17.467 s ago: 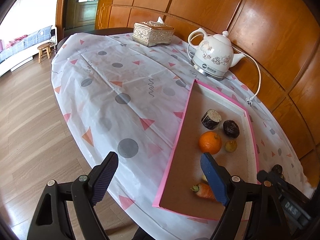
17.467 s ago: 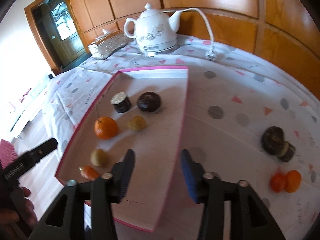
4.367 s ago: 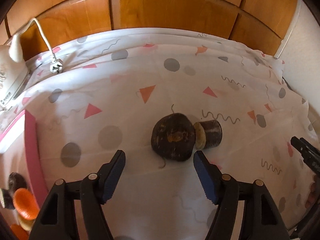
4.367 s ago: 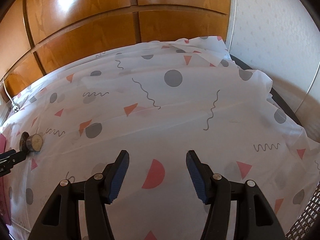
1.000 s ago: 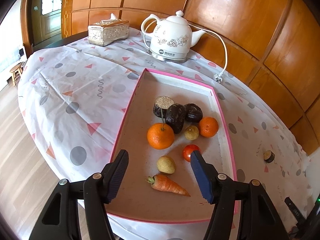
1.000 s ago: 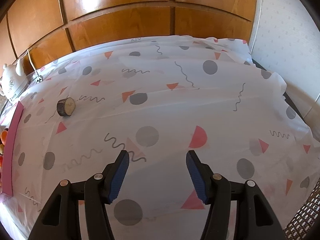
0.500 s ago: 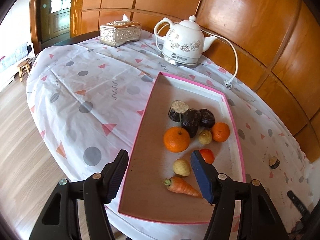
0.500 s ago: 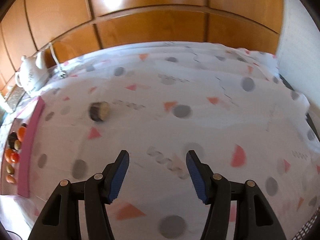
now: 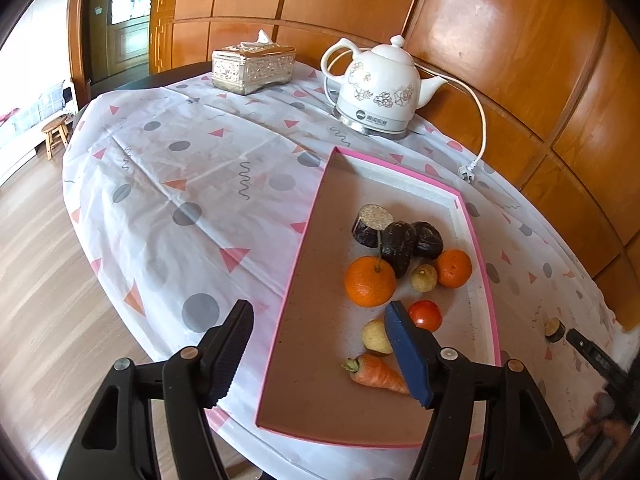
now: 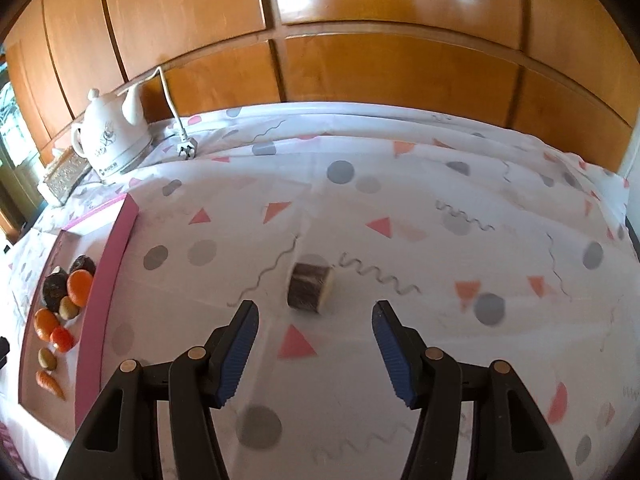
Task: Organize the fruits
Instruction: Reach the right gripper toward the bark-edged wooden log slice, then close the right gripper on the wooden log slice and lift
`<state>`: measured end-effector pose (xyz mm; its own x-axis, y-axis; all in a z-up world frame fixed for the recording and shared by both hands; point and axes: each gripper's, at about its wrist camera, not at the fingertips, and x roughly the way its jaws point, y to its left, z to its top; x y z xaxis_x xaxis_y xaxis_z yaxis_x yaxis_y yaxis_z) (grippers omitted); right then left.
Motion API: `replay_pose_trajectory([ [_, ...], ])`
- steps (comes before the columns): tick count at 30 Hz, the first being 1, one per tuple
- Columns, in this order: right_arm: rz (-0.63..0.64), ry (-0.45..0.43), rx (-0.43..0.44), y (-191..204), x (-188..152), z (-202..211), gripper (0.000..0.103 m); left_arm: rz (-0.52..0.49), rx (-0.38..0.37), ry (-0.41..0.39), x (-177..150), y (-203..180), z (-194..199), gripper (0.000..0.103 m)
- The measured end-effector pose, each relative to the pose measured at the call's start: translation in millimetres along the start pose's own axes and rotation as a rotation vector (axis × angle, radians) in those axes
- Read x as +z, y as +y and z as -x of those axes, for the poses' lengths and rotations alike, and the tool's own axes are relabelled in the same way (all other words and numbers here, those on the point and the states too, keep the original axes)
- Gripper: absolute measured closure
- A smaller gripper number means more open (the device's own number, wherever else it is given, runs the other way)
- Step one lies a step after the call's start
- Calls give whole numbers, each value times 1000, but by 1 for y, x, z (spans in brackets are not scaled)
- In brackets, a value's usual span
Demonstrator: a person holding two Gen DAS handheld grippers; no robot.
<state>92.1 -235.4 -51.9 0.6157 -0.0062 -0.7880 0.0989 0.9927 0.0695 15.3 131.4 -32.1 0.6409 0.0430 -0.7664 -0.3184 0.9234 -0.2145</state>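
Note:
A pink-rimmed tray (image 9: 304, 248) holds a big orange (image 9: 370, 282), a smaller orange (image 9: 453, 268), a tomato (image 9: 426, 315), a carrot (image 9: 378, 374), two pale small fruits and three dark pieces (image 9: 398, 246). My left gripper (image 9: 318, 320) hovers over the tray's near left rim; its jaws are opening and nothing is between them. A dark cut stub (image 10: 310, 288) lies on its side on the patterned cloth, right of the tray (image 10: 108, 280). My right gripper (image 10: 314, 316) is open, just short of the stub and in line with it, not touching.
A white kettle (image 9: 380, 92) with cord and plug (image 9: 466, 172) and a silver tissue box (image 9: 254, 64) stand beyond the tray. Wood panelling backs the table. The cloth's edge drops to the wooden floor (image 9: 36, 280) on the left.
The right wrist view has swung left: the stub went from the far left to straight ahead of the fingers, and nearer. The left gripper barely moved; its jaws stand slightly wider.

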Motion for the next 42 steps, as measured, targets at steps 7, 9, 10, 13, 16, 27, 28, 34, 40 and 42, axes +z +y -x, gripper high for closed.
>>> replay_pose_trajectory([
  [7,31,60,-42,11,9,-31,78,2,7,1,-1,4,0,34],
  [9,46,54,-43,12,9,-30,78,4,7,1,-1,5,0,34],
  [10,54,51,-46,12,8,-29,78,6,7,2,-1,5,0,34],
  [13,59,43,-40,10,5,-24,78,3,4,1,-1,5,1,34],
  [16,46,36,-16,7,2,-17,78,-2,1,-3,-2,3,3,34],
  [27,50,34,97,18,-13,7,88,-2,-15,-8,-4,1,9,33],
  [28,53,31,105,20,-14,10,88,-2,-17,-9,-4,1,10,33],
  [34,73,32,93,24,-18,12,88,-1,-21,-11,-4,2,12,33],
  [40,-12,34,101,2,-16,14,69,11,-24,-10,-4,4,11,32],
  [42,-13,28,109,-1,-16,17,66,10,-25,-6,-4,4,11,32],
])
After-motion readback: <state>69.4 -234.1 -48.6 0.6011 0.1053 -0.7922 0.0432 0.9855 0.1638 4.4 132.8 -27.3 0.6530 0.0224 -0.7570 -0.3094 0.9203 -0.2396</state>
